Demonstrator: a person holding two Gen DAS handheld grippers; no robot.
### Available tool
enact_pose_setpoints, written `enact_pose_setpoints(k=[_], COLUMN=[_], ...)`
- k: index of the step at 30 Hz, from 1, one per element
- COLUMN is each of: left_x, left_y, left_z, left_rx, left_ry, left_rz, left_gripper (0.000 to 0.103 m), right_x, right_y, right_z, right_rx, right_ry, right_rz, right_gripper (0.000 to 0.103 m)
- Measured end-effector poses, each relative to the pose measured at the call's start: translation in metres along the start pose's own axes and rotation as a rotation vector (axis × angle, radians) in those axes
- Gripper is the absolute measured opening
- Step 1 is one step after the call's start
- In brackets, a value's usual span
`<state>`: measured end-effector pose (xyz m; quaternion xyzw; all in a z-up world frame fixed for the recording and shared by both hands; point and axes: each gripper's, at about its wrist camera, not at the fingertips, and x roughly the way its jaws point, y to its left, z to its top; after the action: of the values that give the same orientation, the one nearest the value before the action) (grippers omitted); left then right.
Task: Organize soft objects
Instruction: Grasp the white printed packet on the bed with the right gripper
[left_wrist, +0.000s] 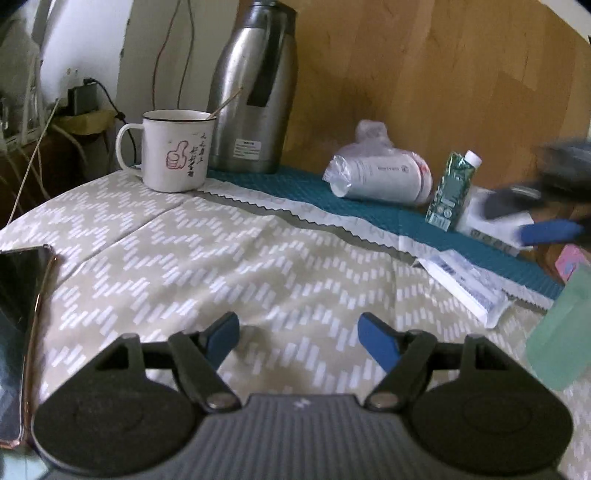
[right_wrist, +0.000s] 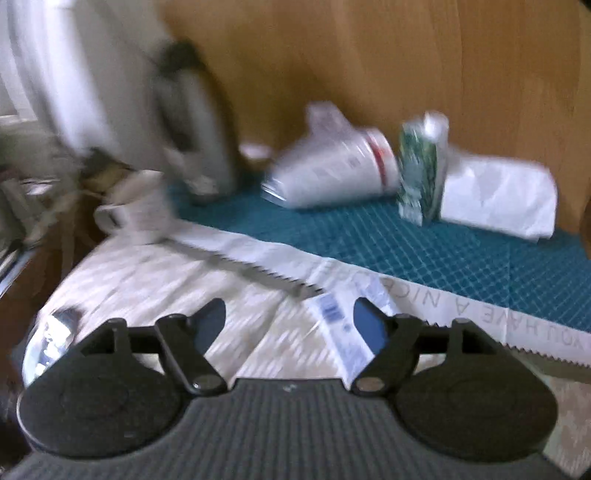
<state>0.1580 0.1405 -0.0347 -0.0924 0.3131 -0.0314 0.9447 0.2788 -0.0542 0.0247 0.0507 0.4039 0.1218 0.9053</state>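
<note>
A white roll in clear plastic wrap (left_wrist: 380, 177) lies on the teal mat (left_wrist: 362, 210) at the back; it also shows in the right wrist view (right_wrist: 332, 173). A white folded bag (right_wrist: 498, 195) lies to its right. A flat white packet (left_wrist: 469, 284) lies on the patterned cloth (left_wrist: 221, 258); it shows just ahead of my right gripper (right_wrist: 343, 328). My left gripper (left_wrist: 298, 334) is open and empty, low over the cloth. My right gripper (right_wrist: 290, 319) is open and empty; it appears blurred at the far right of the left wrist view (left_wrist: 532, 218).
A white mug (left_wrist: 173, 151) and a steel thermos (left_wrist: 255, 85) stand at the back left. A green carton (left_wrist: 450, 192) stands by the roll. A phone (left_wrist: 18, 314) lies at the left edge. A pale green object (left_wrist: 561, 328) is at the right. A wooden board backs the table.
</note>
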Motion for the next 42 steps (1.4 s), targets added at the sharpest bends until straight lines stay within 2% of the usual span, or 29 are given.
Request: enact_pose_setpoints(k=[2,6,8,10,13,20,23,25,27,30,33,36,40,42], left_x=[-0.003,-0.004,-0.004,-0.005,-0.005,-0.014,-0.013,-0.013,-0.012,-0.010,-0.009,-0.008,-0.018,-0.030], left_y=[0.004,0.020,0.021,0.021,0.026,0.059,0.061,0.056,0.049,0.039,0.029,0.018,-0.011,-0.039], left_z=[-0.002,-0.001,-0.001,-0.001,-0.001,-0.005,-0.004,-0.004,-0.003,-0.003,-0.004,-0.005,-0.019,-0.032], left_rx=[-0.030,-0.092,-0.101,-0.104,-0.132,-0.327,-0.328,-0.298,-0.258,-0.195,-0.122,-0.045,0.061,0.113], left_ry=[-0.014,-0.030,-0.034,-0.038,-0.050,-0.100,-0.092,-0.089,-0.080,-0.060,-0.036,-0.012,0.038,0.071], left_rz=[0.000,-0.045,-0.054,-0.063,-0.080,-0.091,-0.094,-0.073,-0.051,-0.045,-0.088,-0.122,-0.216,-0.314], left_gripper=[0.073,0.073,0.074,0.074,0.074,0.074,0.074,0.074,0.074,0.073,0.072,0.072,0.072,0.072], right_x=[0.030,0.071,0.089,0.097,0.096,0.060,0.037,0.023,0.010,-0.013,-0.038,-0.071,-0.114,-0.130], right_y=[-0.004,0.000,-0.001,-0.005,0.011,0.041,0.054,0.059,0.057,0.046,0.038,0.013,-0.039,-0.071], right_z=[0.018,0.029,0.029,0.024,0.006,-0.048,-0.083,-0.109,-0.127,-0.153,-0.184,-0.215,-0.248,-0.259], right_rx=[0.063,-0.019,-0.028,-0.011,-0.045,-0.123,-0.263,-0.365,-0.369,-0.395,-0.480,-0.492,-0.421,-0.342], right_ry=[0.074,0.175,0.233,0.281,0.280,0.306,0.242,0.170,0.113,0.057,0.008,-0.025,-0.091,-0.128], right_rz=[-0.072,-0.261,-0.285,-0.266,-0.262,-0.028,0.018,0.019,0.049,0.116,0.172,0.204,0.086,-0.005], right_gripper=[0.080,0.083,0.083,0.085,0.088,0.088,0.088,0.082,0.077,0.075,0.075,0.075,0.076,0.077])
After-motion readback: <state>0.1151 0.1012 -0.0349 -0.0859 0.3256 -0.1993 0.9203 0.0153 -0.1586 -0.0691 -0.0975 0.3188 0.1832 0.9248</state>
